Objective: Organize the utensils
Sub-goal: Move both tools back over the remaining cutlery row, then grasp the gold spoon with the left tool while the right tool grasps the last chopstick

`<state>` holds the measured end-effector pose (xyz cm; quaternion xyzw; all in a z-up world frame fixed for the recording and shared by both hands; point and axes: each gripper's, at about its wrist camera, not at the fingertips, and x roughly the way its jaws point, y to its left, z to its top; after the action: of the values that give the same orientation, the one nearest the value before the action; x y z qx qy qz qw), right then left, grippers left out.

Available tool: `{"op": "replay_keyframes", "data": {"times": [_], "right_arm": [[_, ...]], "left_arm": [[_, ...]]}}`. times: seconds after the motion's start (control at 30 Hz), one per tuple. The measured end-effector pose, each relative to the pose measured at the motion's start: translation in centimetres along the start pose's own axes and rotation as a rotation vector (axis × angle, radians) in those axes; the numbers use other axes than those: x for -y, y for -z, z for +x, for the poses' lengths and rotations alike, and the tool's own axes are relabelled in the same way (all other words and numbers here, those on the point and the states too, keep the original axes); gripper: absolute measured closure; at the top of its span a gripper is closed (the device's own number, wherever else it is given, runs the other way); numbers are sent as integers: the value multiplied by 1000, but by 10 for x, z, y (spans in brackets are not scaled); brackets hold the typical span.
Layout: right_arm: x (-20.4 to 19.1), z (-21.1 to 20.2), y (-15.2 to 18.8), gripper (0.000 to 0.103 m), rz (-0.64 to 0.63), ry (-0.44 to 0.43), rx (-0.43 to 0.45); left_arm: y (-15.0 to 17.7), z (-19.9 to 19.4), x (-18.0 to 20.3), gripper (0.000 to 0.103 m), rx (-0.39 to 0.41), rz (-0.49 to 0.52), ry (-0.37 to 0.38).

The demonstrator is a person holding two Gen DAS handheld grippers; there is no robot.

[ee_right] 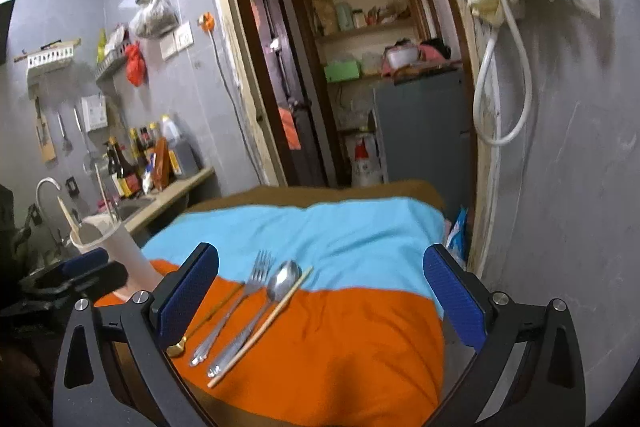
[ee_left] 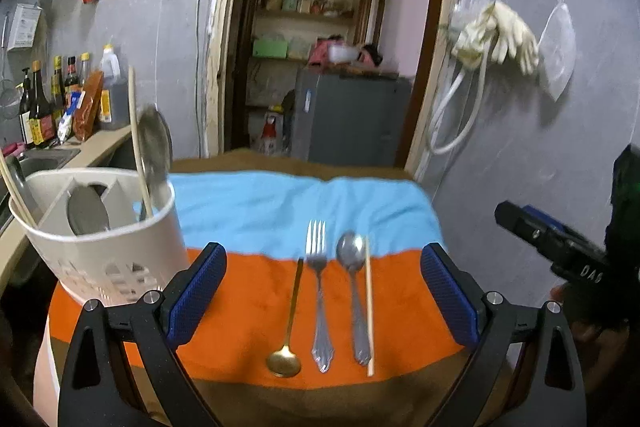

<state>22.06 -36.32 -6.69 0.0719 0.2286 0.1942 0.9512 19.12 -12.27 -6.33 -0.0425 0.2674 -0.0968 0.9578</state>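
Kitchen corner with grey walls, and we've got a cloth point(ee_left: 248, 207) striped blue, orange and brown over the table. Lined up on the orange band: a gold spoon point(ee_left: 286, 339), bowl toward us, a silver fork point(ee_left: 319, 291), a silver spoon point(ee_left: 354, 291) and one wooden chopstick point(ee_left: 369, 307) touching that spoon. Our left gripper point(ee_left: 322, 291) and right gripper point(ee_right: 320, 291) both hang wide apart, empty. At the left stands a white plastic holder point(ee_left: 100, 247), latticed low down, already holding chopsticks and spoons.

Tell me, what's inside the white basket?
Inside the white utensil holder stand chopsticks and spoons, tops poking out. Their lower ends are hidden by its wall, as is anything lying at the bottom.
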Motion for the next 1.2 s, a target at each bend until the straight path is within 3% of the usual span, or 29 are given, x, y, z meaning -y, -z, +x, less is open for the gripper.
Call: {"op": "replay_keyframes", "data": {"times": [0.2,0.27,0.33,0.57,0.8,0.97,1.2], "right_arm": [[4,24,13,1,38,-31,-93],[6,33,15,9,53,-43,-128],[7,46,18,30,54,-46,-185],[12,80,28,46,87,-88,-346],[10,101,35,63,115,-122,-444],[1,117,36,71,105,-158,-486],[-10,136,39,78,102,-175,-536]], "left_arm": [[14,28,-2,16,-107,7,-39],[18,39,-7,30,-151,-4,-46],[22,50,-11,39,-203,-18,-53],[31,85,-23,73,-373,-52,-80],[33,103,-25,82,-450,-33,-87],[34,112,-25,97,-484,4,-100],[32,115,-31,100,-497,-9,-78]]}}
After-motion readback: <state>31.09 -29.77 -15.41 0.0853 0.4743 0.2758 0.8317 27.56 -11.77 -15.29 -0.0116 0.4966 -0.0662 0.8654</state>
